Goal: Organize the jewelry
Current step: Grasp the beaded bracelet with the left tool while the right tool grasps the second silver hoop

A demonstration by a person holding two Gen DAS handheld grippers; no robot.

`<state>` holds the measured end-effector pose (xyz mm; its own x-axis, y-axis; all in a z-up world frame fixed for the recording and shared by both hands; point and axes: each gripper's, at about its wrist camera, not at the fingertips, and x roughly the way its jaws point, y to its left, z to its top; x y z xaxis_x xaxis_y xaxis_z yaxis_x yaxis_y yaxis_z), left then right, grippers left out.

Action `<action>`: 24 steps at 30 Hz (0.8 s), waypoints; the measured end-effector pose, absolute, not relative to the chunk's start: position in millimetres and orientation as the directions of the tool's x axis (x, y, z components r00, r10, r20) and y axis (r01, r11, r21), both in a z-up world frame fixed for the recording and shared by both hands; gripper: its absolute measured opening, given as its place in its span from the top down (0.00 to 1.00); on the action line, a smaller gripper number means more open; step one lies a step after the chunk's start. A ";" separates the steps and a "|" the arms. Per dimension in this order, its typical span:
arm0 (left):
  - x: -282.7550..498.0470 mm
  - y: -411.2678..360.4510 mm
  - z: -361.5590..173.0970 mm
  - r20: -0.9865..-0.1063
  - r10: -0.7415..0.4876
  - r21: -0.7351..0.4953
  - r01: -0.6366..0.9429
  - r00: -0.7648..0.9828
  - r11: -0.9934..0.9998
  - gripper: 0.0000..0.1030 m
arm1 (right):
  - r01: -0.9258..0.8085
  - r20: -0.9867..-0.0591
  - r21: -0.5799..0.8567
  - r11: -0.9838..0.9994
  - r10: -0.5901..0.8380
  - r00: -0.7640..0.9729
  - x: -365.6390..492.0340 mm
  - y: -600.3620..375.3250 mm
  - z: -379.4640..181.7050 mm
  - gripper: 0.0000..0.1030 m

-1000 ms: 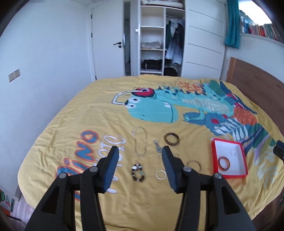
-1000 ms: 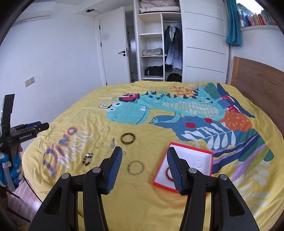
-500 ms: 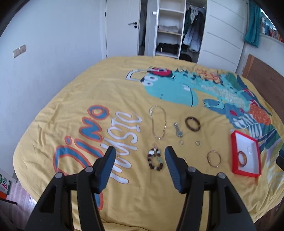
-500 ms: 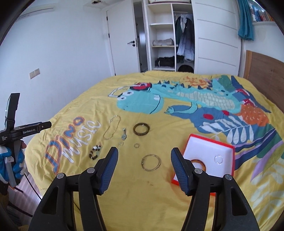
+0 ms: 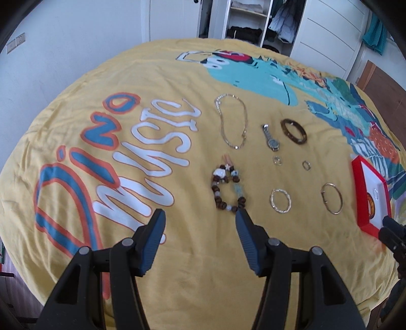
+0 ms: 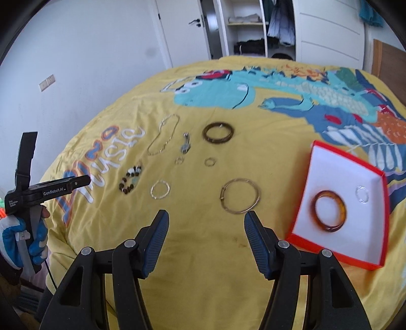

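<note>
Jewelry lies spread on a yellow dinosaur bedspread. A beaded bracelet [image 5: 227, 188] sits just beyond my open, empty left gripper [image 5: 200, 220]. Around it lie a chain necklace [image 5: 232, 121], a watch [image 5: 270, 137], a dark bangle [image 5: 293, 131], two small rings [image 5: 277, 160], a twisted silver hoop [image 5: 280, 200] and a thin gold bangle [image 5: 331, 198]. That gold bangle [image 6: 240, 195] lies just ahead of my open, empty right gripper [image 6: 206, 221]. A red-rimmed white box [image 6: 314, 162] on the right holds an amber bangle [image 6: 329, 211] and a clear ring [image 6: 362, 194].
The bed's near edge drops off right behind both grippers. A white wall and door [image 6: 182, 30] stand at the left, an open wardrobe [image 5: 250, 19] at the far end, a wooden headboard [image 6: 388, 59] at the right. The hand with the left gripper [image 6: 28, 193] shows at the bed's left edge.
Both grippers have tilted down and moved closer to the bedspread. The jewelry now looks larger and nearer. No piece has moved.
</note>
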<state>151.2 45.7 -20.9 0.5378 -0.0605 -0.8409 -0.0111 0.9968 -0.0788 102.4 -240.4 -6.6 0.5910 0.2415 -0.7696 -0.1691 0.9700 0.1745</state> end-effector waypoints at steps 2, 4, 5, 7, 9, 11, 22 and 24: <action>156.4 42.2 -29.3 -0.846 -0.071 -0.084 0.000 0.529 0.996 0.46 | -0.174 -0.778 0.188 0.967 0.254 0.574 107.5 -238.0 -17.6 0.41; 161.2 38.7 -35.5 -0.849 -0.089 -0.098 0.010 0.521 0.995 0.46 | -0.180 -0.787 0.200 0.963 0.268 0.556 113.3 -233.8 -28.6 0.41; 164.1 37.1 -38.2 -0.850 -0.098 -0.105 0.015 0.517 0.994 0.46 | -0.186 -0.790 0.206 0.961 0.275 0.548 116.4 -231.0 -33.4 0.41; 170.6 32.3 -43.7 -0.852 -0.114 -0.116 0.027 0.510 0.993 0.46 | -0.202 -0.794 0.217 0.955 0.293 0.533 123.2 -224.0 -41.8 0.41; 177.7 27.5 -49.2 -0.856 -0.123 -0.122 0.036 0.502 0.992 0.46 | -0.219 -0.796 0.228 0.949 0.312 0.519 129.8 -215.8 -49.1 0.41; 184.9 22.7 -56.0 -0.861 -0.133 -0.126 0.047 0.490 0.991 0.46 | -0.238 -0.796 0.239 0.941 0.330 0.506 135.9 -207.4 -55.9 0.41; 222.1 30.2 -98.7 -0.884 -0.132 -0.142 0.011 0.448 0.990 0.46 | -0.327 -0.819 0.253 0.911 0.381 0.428 170.5 -163.9 -97.9 0.41; 223.7 35.8 -99.8 -0.878 -0.152 -0.166 0.010 0.454 0.986 0.46 | -0.338 -0.817 0.256 0.906 0.389 0.426 178.3 -157.2 -101.8 0.41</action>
<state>223.7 35.8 -99.8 0.4542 -0.1524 -0.8777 0.0105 0.9861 -0.1658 178.3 -157.2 -101.8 0.4260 0.3894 -0.8166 -0.3376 0.9059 0.2559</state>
